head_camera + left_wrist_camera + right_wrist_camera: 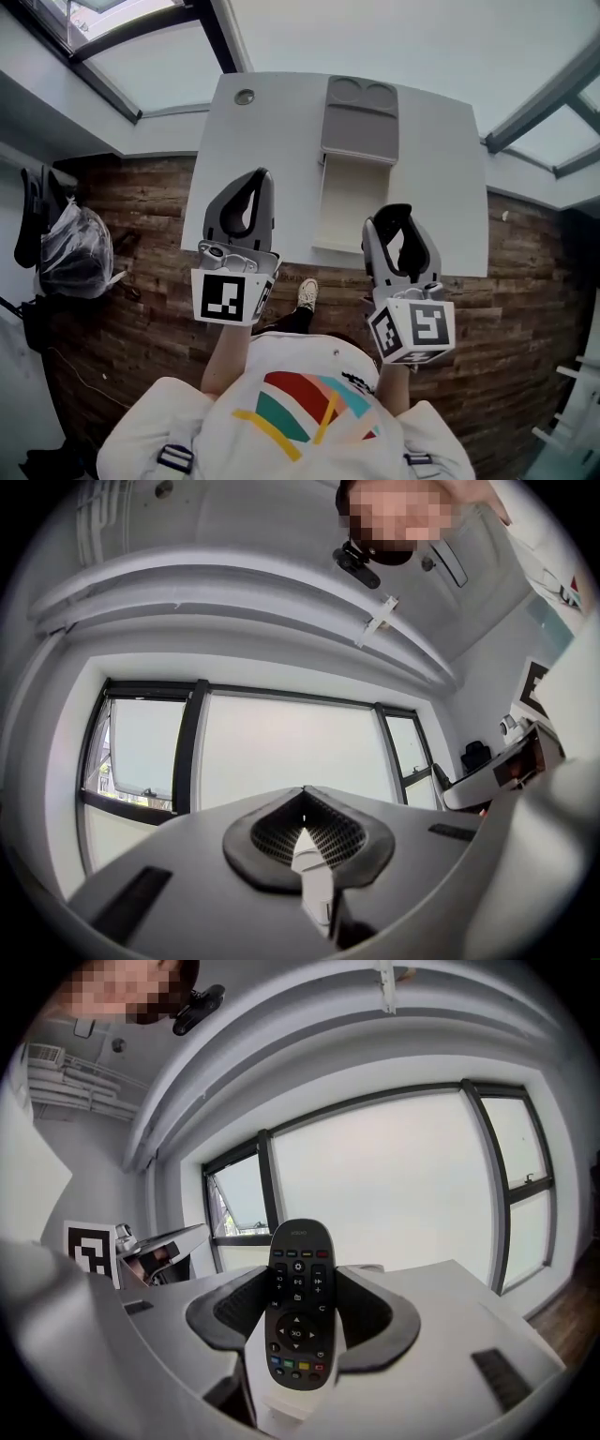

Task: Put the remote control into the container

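- Right gripper [298, 1283], at my 1 o'clock: jaws pinching a slim black plastic remote control [298, 1321]. Its buttons face the camera and its top end pokes out past the jaw tips.
- Left gripper [302, 810], at my 11 o'clock: jaws pressed together, nothing between them.
- Both hang over the near edge of the white rectangular table [441, 178].
- Cream open rectangular container [352, 202] at 12 o'clock, between the two grippers. The remote is outside it, by its near right corner.
- Grey lid [360, 122] with two round recesses lies at the container's far end.
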The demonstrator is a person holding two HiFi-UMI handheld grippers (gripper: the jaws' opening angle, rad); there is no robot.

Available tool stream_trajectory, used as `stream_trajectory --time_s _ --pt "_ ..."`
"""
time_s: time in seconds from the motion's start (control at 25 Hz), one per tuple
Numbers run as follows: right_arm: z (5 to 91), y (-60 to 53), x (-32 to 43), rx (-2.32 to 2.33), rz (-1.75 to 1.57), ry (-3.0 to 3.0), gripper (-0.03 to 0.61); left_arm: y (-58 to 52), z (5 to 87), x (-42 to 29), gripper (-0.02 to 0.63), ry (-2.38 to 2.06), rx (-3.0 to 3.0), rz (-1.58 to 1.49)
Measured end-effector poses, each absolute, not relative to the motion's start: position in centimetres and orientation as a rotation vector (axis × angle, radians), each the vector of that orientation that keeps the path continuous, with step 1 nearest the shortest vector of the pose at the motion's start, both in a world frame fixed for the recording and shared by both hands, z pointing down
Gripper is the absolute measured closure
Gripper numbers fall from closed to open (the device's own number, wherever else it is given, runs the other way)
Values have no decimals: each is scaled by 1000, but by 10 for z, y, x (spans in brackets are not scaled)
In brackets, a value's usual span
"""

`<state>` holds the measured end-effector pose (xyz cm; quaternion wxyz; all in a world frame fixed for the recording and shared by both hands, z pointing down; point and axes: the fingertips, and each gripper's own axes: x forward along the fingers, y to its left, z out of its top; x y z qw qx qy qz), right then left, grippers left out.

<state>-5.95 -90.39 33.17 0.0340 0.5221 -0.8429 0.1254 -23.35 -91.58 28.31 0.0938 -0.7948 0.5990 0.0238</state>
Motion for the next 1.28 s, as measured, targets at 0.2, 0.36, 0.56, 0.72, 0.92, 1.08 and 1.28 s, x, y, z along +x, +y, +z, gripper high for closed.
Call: stream_trajectory --time_s 0.2,0.36,0.56,0.72,0.92,1.08,1.28 --pt "343 -931 -73 1558 392 -2540 345 -948 296 -247 606 1817 -2379 84" --pt "359 -944 -71 1521 453 -2494 345 -962 310 -241 606 1834 -2411 80" --pt "384 -962 -78 1427 498 -2455 345 -975 324 -239 606 1884 -2425 88" --pt "403 -971 -85 1364 475 -2413 345 -979 331 -245 606 1918 -2419 82" --pt "441 -990 -91 1283 528 -2345 345 -984 339 -250 606 1940 -2417 71" --pt "479 -1005 -95 1222 558 -2264 345 -984 347 -253 606 1966 -2423 54" --pt "525 -1010 -104 1135 577 -2161 345 -983 355 -255 606 1977 -2434 36"
